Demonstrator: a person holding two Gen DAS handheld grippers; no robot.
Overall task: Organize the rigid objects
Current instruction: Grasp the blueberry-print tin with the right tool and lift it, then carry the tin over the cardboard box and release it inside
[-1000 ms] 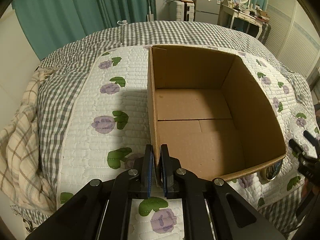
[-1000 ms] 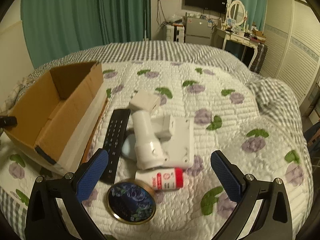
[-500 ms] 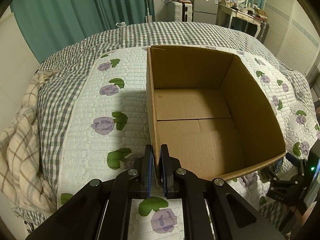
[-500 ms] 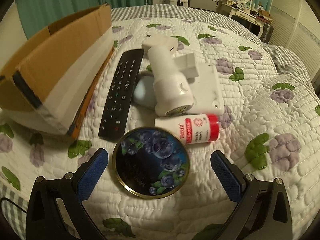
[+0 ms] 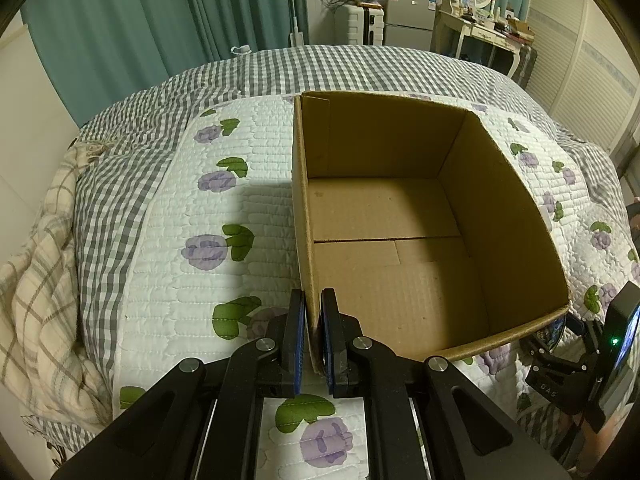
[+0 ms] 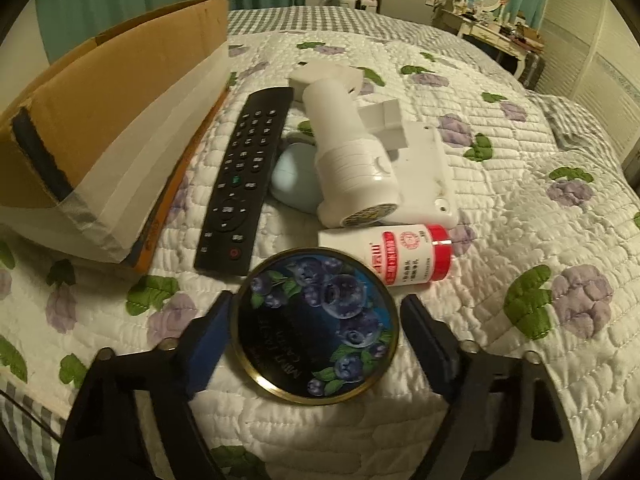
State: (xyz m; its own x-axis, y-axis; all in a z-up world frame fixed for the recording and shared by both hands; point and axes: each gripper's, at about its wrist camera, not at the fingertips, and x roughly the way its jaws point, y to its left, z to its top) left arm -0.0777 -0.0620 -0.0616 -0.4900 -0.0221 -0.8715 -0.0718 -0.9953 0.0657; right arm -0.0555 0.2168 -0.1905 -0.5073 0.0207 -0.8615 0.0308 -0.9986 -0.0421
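Observation:
An open, empty cardboard box [image 5: 400, 240] sits on the quilted bed; it also shows in the right wrist view [image 6: 112, 128]. My left gripper [image 5: 313, 340] is shut on the box's near left wall. My right gripper [image 6: 316, 332] is open, its fingers on either side of a round blueberry tin [image 6: 320, 320] lying flat on the quilt, with a small gap on each side. Beyond the tin lie a white bottle with a red cap [image 6: 392, 256], a black remote [image 6: 248, 176], a white plastic device [image 6: 360, 152] and a pale blue object [image 6: 292, 180].
The right gripper's body [image 5: 580, 360] shows at the box's near right corner in the left wrist view. A plaid blanket [image 5: 40, 300] hangs at the bed's left edge. Furniture stands beyond the bed at the back right.
My right gripper has moved down and forward over the blueberry tin and its fingers have narrowed around it. My left gripper has stayed clamped on the box wall.

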